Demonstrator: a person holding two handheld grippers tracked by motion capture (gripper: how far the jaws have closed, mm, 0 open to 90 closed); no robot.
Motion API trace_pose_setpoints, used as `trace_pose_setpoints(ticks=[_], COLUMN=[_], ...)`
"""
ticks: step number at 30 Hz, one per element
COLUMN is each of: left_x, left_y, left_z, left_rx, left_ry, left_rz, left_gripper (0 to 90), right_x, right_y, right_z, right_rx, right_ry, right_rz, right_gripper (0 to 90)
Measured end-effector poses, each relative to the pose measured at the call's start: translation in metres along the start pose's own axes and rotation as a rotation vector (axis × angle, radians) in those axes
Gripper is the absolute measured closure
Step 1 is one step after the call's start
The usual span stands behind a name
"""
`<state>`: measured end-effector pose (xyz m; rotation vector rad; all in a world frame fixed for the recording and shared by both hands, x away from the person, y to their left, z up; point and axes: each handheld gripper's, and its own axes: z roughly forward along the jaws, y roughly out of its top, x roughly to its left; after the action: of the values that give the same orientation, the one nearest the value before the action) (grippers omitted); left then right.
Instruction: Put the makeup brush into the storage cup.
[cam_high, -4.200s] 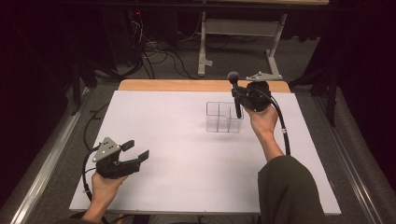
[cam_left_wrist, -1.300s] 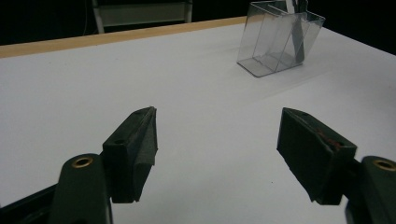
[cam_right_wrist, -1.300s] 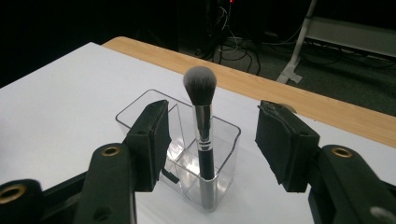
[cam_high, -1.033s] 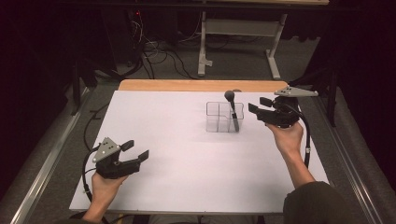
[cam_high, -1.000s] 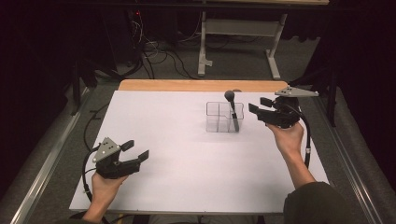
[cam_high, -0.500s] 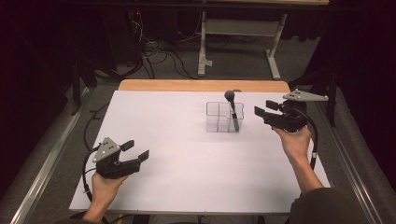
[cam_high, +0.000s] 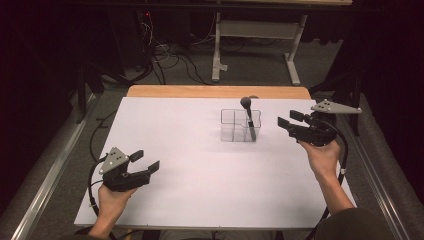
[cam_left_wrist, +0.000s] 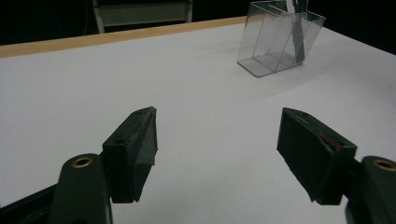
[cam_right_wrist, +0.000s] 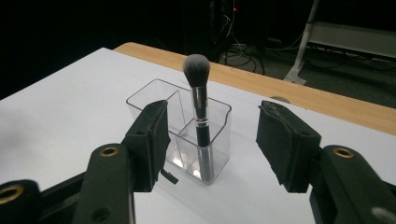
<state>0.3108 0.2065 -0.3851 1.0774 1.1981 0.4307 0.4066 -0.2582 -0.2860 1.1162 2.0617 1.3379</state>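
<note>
A clear plastic organizer (cam_high: 234, 131) with several compartments stands on the white table top (cam_high: 190, 150), right of centre. A black makeup brush (cam_high: 248, 120) stands upright in its right-hand compartment, bristles up. My right gripper (cam_high: 287, 120) hovers just right of the organizer, open and holding nothing, with its jaws pointing left at it. In the right gripper view the brush (cam_right_wrist: 198, 93) and organizer (cam_right_wrist: 154, 100) lie beyond my open right gripper (cam_right_wrist: 212, 140). My left gripper (cam_high: 146, 160) rests open at the front left. In the left gripper view the organizer (cam_left_wrist: 275, 39) is far beyond my empty left gripper (cam_left_wrist: 217, 140).
A wooden strip (cam_high: 215, 91) borders the table's far edge. Behind it are a metal table frame (cam_high: 260, 35) and cables (cam_high: 170, 55) on the floor. Metal rails (cam_high: 50, 175) run along both sides of the table.
Four seconds ago the right gripper held the brush over the organizer. The brush now stands in it, and over the last second the right gripper has drawn away to the right. The left gripper stayed put.
</note>
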Motion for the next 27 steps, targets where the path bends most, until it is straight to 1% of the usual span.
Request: trace_pose_setpoints(ticks=[4,7,9,16,19,20,21,27], left_x=[0.000,0.000,0.000,0.000,0.000,0.000,0.000,-0.001], left_y=[0.000,0.000,0.000,0.000,0.000,0.000,0.000,0.000], left_z=[0.000,0.000,0.000,0.000,0.000,0.000,-0.001,-0.001], left_rx=[0.000,0.000,0.000,0.000,-0.002,-0.002,-0.002,-0.001], left_ry=[-0.001,0.000,0.000,0.000,-0.004,-0.006,-0.009,-0.014], left_rz=[-0.002,-0.001,-0.002,-0.002,-0.003,-0.001,-0.001,-0.002], left_gripper=[28.7,28.7,28.7,28.7,28.5,28.5,28.5,28.3], right_x=[0.000,-0.001,0.000,0.001,0.001,0.001,0.001,0.000], right_y=[-0.003,-0.005,-0.007,-0.011,-0.013,-0.014,-0.015,-0.020], right_z=[-0.004,-0.007,-0.009,-0.015,-0.017,-0.018,-0.018,-0.024], right_rx=[-0.008,-0.010,-0.017,-0.021,-0.022,-0.020,-0.023,-0.030], right_ry=[0.008,0.023,0.030,0.035,0.040,0.041,0.042,0.046], right_rz=[0.002,0.016,0.013,0.016,0.011,0.017,0.012,0.018], right_gripper=[45.5,45.0,45.0,45.0,45.0,45.0,45.0,44.8])
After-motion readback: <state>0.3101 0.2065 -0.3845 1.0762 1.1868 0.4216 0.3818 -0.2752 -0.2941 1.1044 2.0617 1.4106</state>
